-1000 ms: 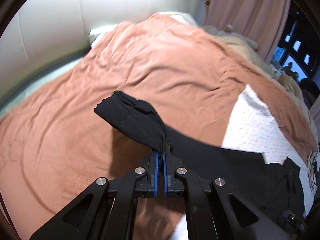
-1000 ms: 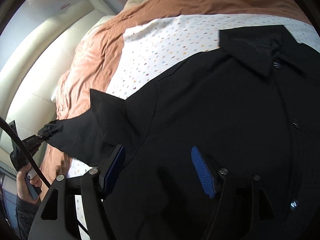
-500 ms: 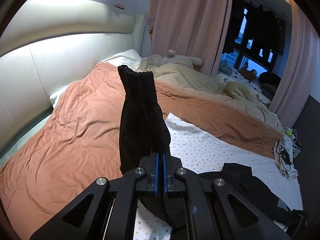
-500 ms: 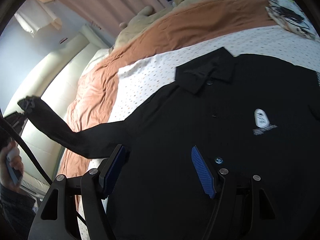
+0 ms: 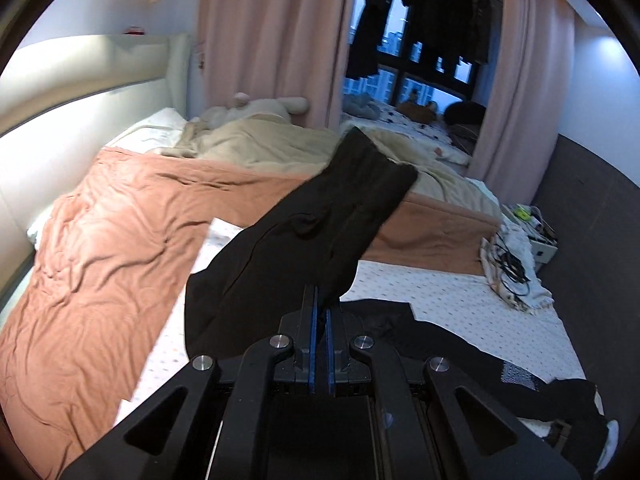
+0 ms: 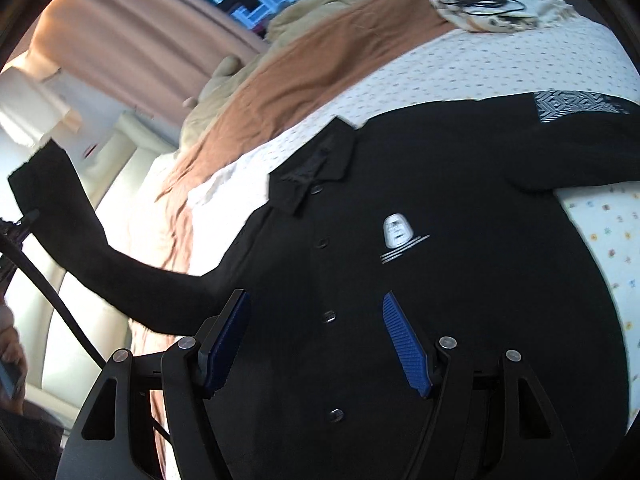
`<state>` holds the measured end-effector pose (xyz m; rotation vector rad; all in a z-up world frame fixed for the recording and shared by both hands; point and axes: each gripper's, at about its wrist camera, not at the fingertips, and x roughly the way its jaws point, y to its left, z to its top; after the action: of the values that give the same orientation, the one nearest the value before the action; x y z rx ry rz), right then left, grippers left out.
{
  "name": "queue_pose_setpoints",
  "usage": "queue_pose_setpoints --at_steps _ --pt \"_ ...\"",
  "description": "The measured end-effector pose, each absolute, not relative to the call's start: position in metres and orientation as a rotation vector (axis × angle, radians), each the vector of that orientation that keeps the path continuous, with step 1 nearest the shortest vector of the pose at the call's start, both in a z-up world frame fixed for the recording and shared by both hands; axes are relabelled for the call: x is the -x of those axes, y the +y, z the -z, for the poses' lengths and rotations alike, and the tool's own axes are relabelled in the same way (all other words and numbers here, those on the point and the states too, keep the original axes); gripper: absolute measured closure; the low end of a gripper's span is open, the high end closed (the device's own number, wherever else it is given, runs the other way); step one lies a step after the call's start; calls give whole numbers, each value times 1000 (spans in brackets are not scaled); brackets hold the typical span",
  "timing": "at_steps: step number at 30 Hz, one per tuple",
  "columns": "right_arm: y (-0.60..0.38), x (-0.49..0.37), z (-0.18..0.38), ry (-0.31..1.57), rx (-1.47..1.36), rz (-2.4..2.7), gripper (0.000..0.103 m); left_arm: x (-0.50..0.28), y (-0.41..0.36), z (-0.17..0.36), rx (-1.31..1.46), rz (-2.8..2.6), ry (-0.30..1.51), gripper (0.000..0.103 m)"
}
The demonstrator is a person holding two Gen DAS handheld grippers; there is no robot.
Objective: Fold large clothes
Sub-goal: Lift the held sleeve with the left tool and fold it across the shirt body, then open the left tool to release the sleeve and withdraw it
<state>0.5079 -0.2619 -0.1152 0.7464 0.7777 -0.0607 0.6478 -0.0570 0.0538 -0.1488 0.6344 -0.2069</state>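
Observation:
A black long-sleeved button shirt (image 6: 400, 280) lies front up on the dotted white sheet (image 6: 460, 68), with a white chest logo (image 6: 396, 232) and its collar (image 6: 316, 168) toward the brown blanket. My left gripper (image 5: 320, 320) is shut on the shirt's sleeve (image 5: 320, 224) and holds it lifted above the bed; that raised sleeve also shows in the right wrist view (image 6: 80, 232). My right gripper (image 6: 316, 332) is open and empty, hovering over the shirt's button placket.
A brown blanket (image 5: 104, 248) covers the left of the bed, with a beige duvet (image 5: 260, 144) and plush toy behind. Cables and cloths (image 5: 516, 264) lie at the bed's far right edge. Pink curtains (image 5: 272, 40) and a headboard (image 5: 80, 76) border the bed.
My left gripper has lifted the sleeve from the bed and swung it up and rightward over the shirt. My right gripper stayed open as its view moved toward the shirt's chest.

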Motion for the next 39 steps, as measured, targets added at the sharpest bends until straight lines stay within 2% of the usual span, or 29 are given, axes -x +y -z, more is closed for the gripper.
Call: queue_pose_setpoints --at_steps 15,32,39 --pt "-343 -489 128 707 -1019 159 36 -681 -193 1 154 444 763 97" --pt "-375 -471 149 666 -1191 287 36 -679 -270 154 376 532 1016 97" --pt "-381 -460 152 650 -1238 303 36 -671 -260 219 620 565 1271 96"
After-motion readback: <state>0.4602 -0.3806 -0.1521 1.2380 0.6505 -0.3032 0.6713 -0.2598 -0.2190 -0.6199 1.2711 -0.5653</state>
